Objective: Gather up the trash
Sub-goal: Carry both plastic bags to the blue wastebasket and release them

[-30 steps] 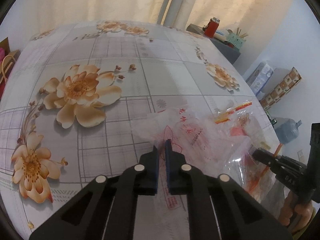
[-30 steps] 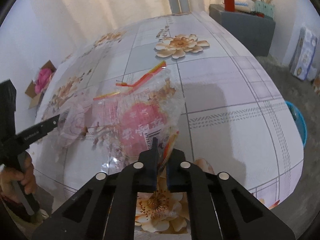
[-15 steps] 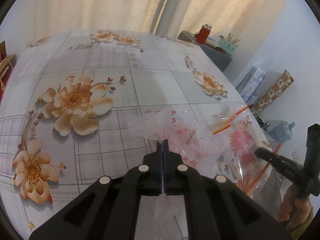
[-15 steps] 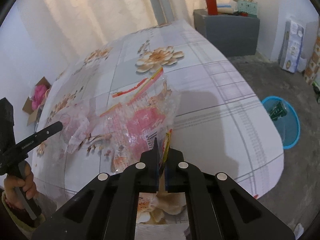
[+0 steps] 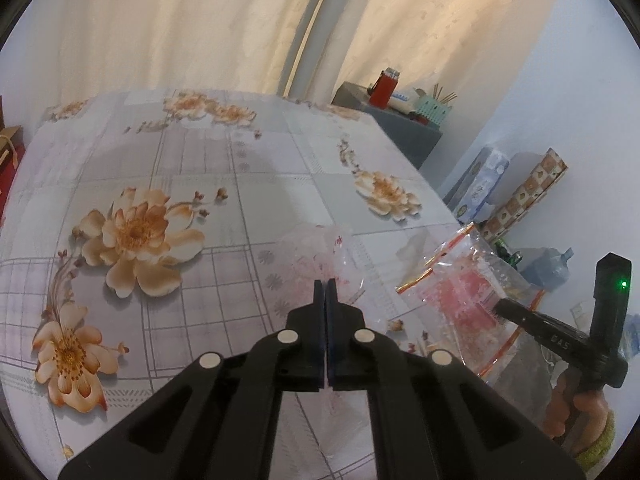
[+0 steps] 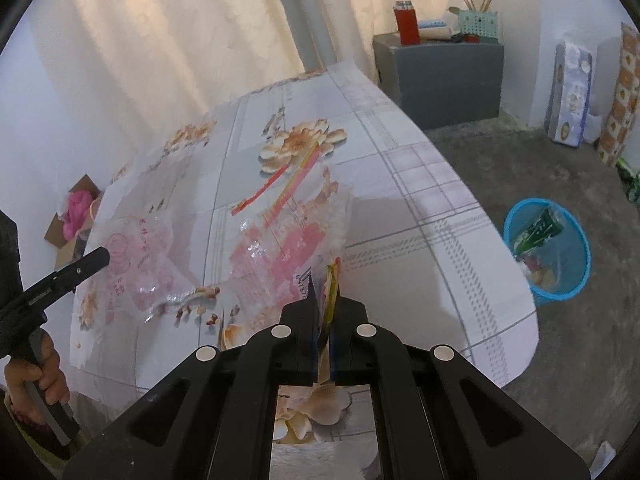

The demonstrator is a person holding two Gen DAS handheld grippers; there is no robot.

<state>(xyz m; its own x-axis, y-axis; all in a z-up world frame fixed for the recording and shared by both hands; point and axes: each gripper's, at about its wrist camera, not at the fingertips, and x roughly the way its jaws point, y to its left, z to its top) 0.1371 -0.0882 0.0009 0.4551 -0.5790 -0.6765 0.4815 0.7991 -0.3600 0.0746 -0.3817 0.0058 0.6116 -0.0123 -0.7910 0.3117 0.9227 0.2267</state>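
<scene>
Left gripper [image 5: 325, 286] jaws are clenching a thin crumpled clear wrapper [image 5: 320, 258] with faint red print, lifting it off the floral desk [image 5: 200, 184]. Right gripper [image 6: 325, 294] jaws are pinching the corner of a clear zip bag [image 6: 288, 240], red-orange seal strip, pink-red label inside, hanging above the desk at 11 o'clock from the jaws. A blue bin [image 6: 576, 276] holding trash is sitting on the floor at 3 o'clock.

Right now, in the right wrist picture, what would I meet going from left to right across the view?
Cardboard box with pink stuff → thin clear bag with red print → clear zip bag → blue trash basket → patterned box by the wall.
</scene>
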